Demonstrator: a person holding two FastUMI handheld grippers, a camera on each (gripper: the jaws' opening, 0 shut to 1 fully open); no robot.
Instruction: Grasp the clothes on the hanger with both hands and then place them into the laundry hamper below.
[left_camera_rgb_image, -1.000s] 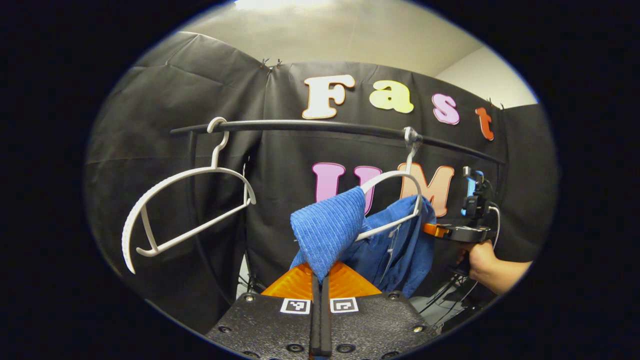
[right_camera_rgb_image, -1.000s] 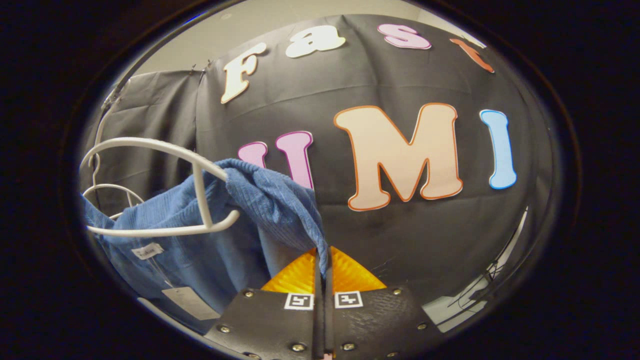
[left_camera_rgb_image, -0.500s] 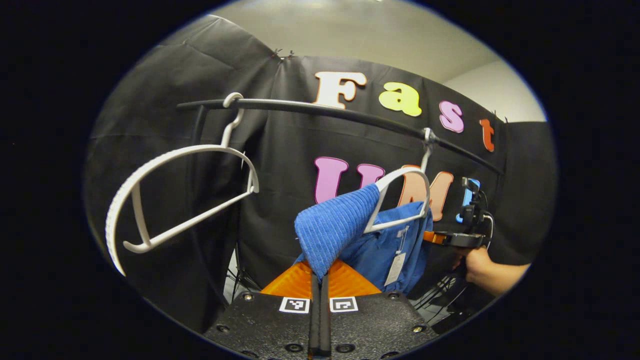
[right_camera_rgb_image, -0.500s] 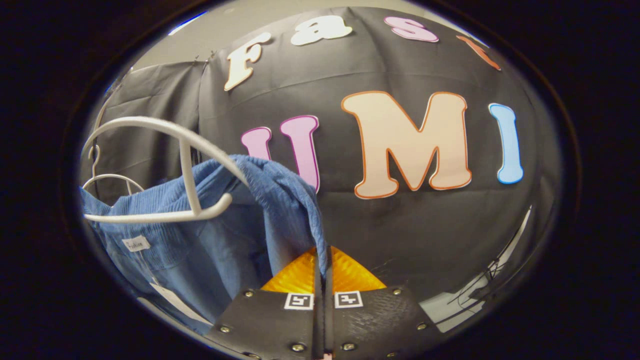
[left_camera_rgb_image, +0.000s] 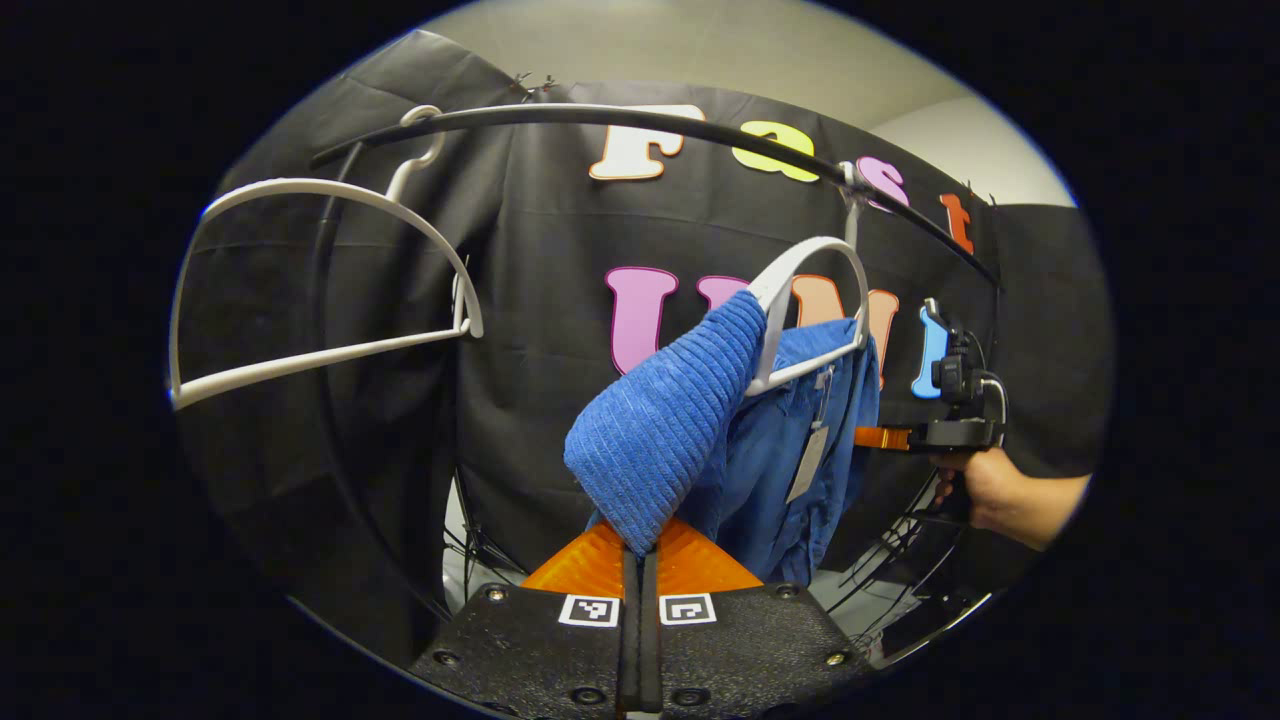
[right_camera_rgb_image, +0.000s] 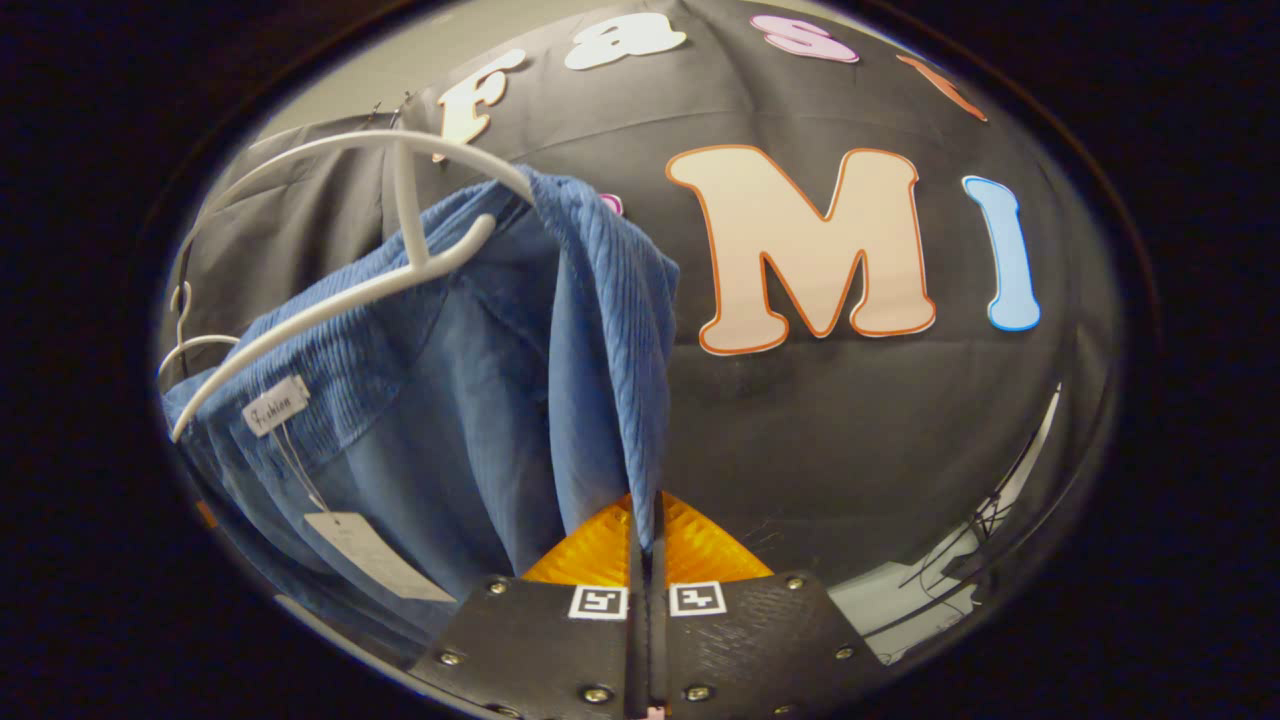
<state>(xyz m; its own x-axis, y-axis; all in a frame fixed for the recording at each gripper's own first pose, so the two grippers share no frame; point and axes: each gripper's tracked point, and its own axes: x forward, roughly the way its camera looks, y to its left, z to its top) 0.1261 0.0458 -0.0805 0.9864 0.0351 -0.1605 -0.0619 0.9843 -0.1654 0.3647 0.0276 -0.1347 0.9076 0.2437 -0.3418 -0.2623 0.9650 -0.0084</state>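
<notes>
1. Blue ribbed fabric is the working material. In the left gripper view the blue garment (left_camera_rgb_image: 700, 420) hangs from a white hanger (left_camera_rgb_image: 815, 300) on the black rail (left_camera_rgb_image: 640, 118). My left gripper (left_camera_rgb_image: 638, 560) is clamped on one folded corner of it, both fingers pressed together with cloth between them. An empty hanger (left_camera_rgb_image: 330, 290) hangs further along the rail. My right gripper (left_camera_rgb_image: 880, 437), held by a hand (left_camera_rgb_image: 985, 495), sits at the garment's far edge.

2. In the right gripper view the garment (right_camera_rgb_image: 480, 400) drapes down from the hanger (right_camera_rgb_image: 400, 260), with a paper tag (right_camera_rgb_image: 375, 555) dangling on a thread. My right gripper (right_camera_rgb_image: 647, 560) is closed on a hanging edge of the cloth, fingers meeting over it.

3. Handling judgement: the cloth looks soft, limp and light. It will sag between my two holds and offers no stiffness. The ribbed surface should resist slipping.

4. Hold points: the two outer edges, as taken, look suitable. The hanger arm threads through the fabric, so it may snag.

5. No hamper appears in either picture, so I cannot place it.
</notes>
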